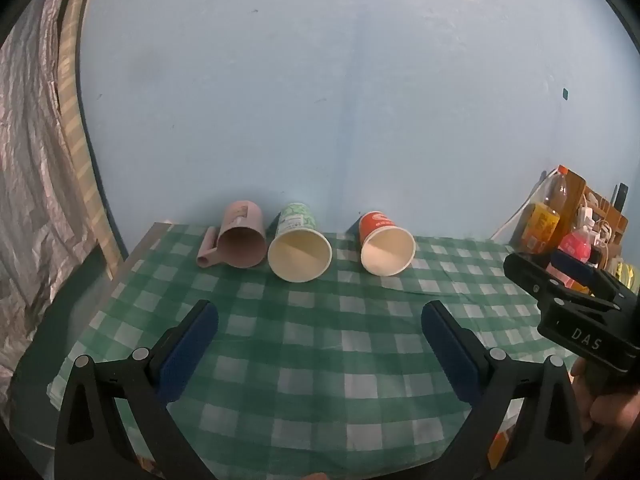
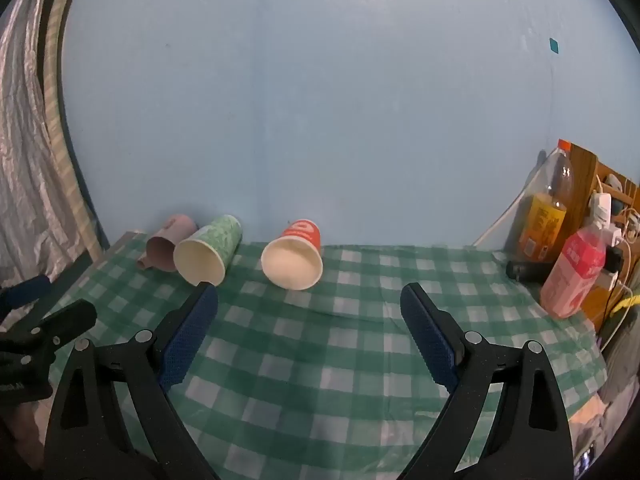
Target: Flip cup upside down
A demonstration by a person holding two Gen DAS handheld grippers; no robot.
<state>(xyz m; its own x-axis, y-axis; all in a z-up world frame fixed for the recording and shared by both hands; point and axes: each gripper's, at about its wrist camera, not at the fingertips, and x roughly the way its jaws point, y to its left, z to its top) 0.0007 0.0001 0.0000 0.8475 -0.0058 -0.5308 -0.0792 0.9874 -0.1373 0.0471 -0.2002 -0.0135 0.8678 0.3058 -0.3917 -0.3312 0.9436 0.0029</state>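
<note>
Three cups lie on their sides at the back of the green checked table, mouths toward me: a pink mug (image 1: 240, 236) with a handle at left, a green paper cup (image 1: 299, 249) beside it, and a red paper cup (image 1: 386, 245) apart to the right. They also show in the right wrist view: the pink mug (image 2: 166, 246), the green cup (image 2: 208, 254), the red cup (image 2: 294, 256). My left gripper (image 1: 320, 312) is open and empty, short of the cups. My right gripper (image 2: 310, 298) is open and empty, short of the red cup.
The checked tablecloth (image 1: 320, 360) covers the table against a blue wall. At the right stand an orange drink bottle (image 2: 546, 216), a pink bottle (image 2: 576, 276), a wooden rack with cables and a dark object (image 2: 524, 270). A curtain hangs at left.
</note>
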